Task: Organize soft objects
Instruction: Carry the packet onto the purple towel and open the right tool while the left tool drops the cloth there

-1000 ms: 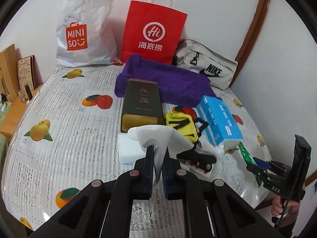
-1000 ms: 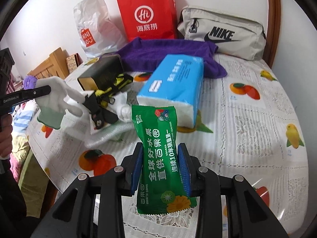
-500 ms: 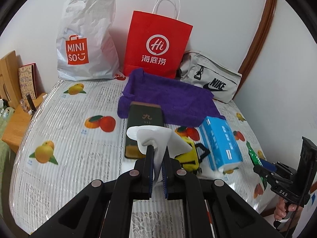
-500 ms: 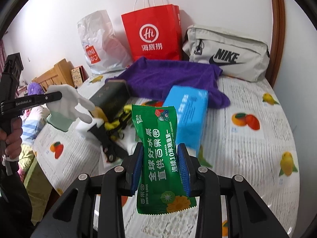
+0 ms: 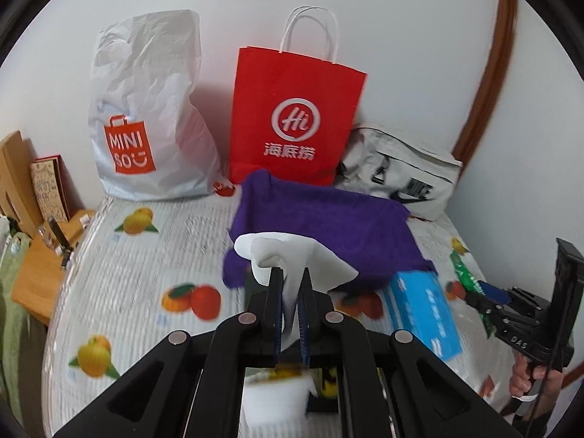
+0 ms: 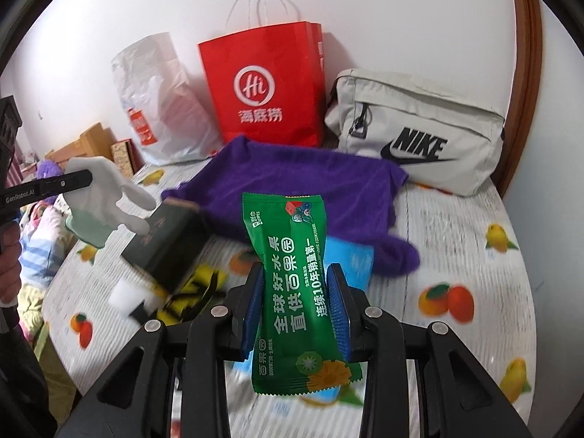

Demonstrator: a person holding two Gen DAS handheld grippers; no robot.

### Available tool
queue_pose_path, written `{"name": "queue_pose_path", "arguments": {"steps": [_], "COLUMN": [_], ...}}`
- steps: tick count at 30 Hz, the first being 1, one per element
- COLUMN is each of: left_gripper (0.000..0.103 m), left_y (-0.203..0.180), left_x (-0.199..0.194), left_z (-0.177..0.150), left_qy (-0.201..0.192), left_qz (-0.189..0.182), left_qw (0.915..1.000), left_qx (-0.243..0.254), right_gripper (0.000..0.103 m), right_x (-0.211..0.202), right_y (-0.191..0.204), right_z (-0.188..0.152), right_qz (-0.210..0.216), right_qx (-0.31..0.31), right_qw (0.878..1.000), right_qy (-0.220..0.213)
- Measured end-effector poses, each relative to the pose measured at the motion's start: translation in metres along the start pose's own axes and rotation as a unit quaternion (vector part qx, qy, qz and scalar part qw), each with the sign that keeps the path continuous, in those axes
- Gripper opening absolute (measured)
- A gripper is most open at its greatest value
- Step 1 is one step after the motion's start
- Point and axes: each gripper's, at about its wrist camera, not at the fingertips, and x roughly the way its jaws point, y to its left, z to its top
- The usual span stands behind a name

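My left gripper (image 5: 290,281) is shut on a white glove (image 5: 288,252) and holds it up above the table; the glove also shows in the right wrist view (image 6: 102,189). My right gripper (image 6: 295,284) is shut on a green wet-wipe packet (image 6: 295,277), held upright above the table; the packet shows at the right of the left wrist view (image 5: 461,270). A purple towel (image 5: 328,226) lies spread at the back of the table, also in the right wrist view (image 6: 292,186). A blue tissue pack (image 5: 427,314) lies in front of the towel.
A white MINISO bag (image 5: 146,120), a red paper bag (image 5: 295,116) and a grey Nike bag (image 6: 419,131) stand along the back wall. A dark box (image 6: 168,241), a yellow-black item (image 6: 189,292) and a white block (image 6: 127,292) lie on the fruit-print tablecloth (image 5: 120,284). Wooden furniture (image 5: 22,219) stands left.
Both grippers have risen and pulled back from the table, each keeping its hold. The objects on the table now sit lower and farther in both views.
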Motion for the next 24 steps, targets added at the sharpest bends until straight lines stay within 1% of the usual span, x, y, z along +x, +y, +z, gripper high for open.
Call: {"name": "queue_pose_path", "arguments": {"steps": [6, 13, 16, 19, 24], "left_gripper": [0.008, 0.008, 0.008, 0.008, 0.008], "left_y": [0.004, -0.001, -0.004, -0.005, -0.002], "left_x": [0.041, 0.082, 0.099, 0.119, 0.15], "left_z": [0.03, 0.065, 0.078, 0.092, 0.104], "left_qy": [0.012, 0.022, 0.02, 0.023, 0.039], "left_qz": [0.003, -0.015, -0.011, -0.024, -0.023], "left_qw": [0.9999, 0.9996, 0.9997, 0.9994, 0.9989], "left_qx": [0.0, 0.006, 0.009, 0.003, -0.003], "right_gripper": [0.034, 0.034, 0.034, 0.034, 0.034], "right_x": [0.03, 0.069, 0.09, 0.107, 0.142], "right_y": [-0.012, -0.031, -0.039, -0.044, -0.049], "right_z": [0.033, 0.067, 0.083, 0.094, 0.106], "right_qz": [-0.023, -0.03, -0.031, -0.032, -0.034], "right_qx": [0.003, 0.014, 0.013, 0.01, 0.004], "right_qw": [1.0, 0.999, 0.999, 0.999, 0.999], "right_qy": [0.001, 0.002, 0.009, 0.011, 0.026]}}
